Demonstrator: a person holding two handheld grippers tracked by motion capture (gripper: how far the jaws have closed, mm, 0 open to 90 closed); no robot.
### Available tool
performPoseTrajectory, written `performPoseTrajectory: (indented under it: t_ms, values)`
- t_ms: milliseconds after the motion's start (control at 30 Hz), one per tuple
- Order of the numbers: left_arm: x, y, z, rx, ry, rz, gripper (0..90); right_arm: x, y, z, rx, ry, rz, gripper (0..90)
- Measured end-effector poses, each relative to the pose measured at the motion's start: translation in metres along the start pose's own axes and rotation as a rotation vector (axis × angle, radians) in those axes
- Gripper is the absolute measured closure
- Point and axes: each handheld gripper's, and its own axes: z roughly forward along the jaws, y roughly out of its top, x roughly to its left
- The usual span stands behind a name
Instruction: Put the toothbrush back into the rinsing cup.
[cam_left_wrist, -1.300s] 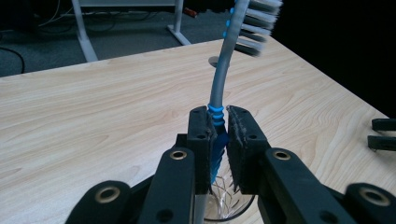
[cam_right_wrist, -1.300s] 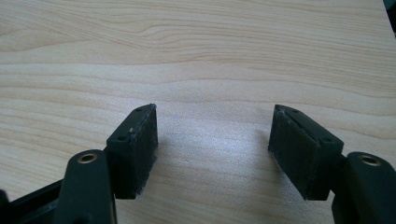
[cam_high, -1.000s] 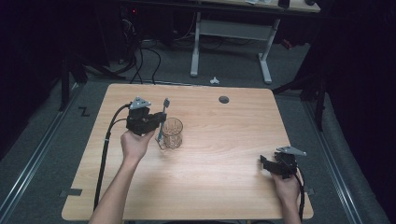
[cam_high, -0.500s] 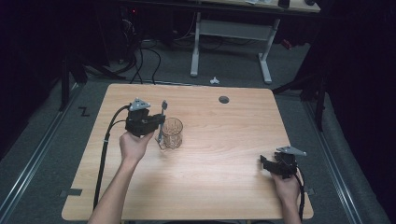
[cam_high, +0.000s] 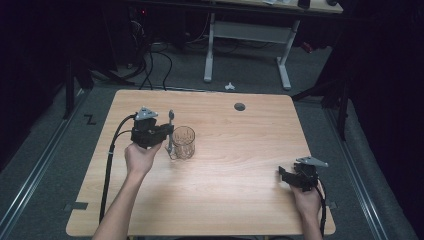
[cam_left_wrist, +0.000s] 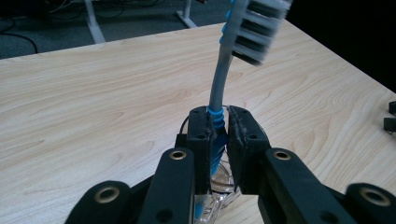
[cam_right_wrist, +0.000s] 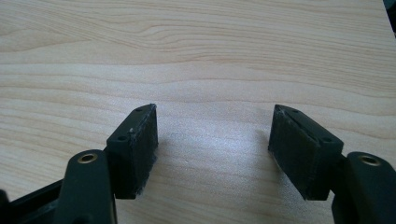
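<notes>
High view: left tool holds toothbrush beside glass.

Left claw clamped tight; right claw spread wide, low over the table.

From overhead I'm viewing the whole table; my gripper cameras are skimming that same wood close-up.

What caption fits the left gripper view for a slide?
Left gripper shut on an upright toothbrush, bristle head up, just above a glass on the wooden table.
</notes>
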Motion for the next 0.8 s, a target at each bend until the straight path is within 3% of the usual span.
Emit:
performPoseTrajectory:
  t_ms: [800]
  values:
    - [0.004,-0.015,-0.003,0.002,0.008,-0.018,79.6,0.000,0.000,0.000,0.001,-0.004,-0.002,33.0]
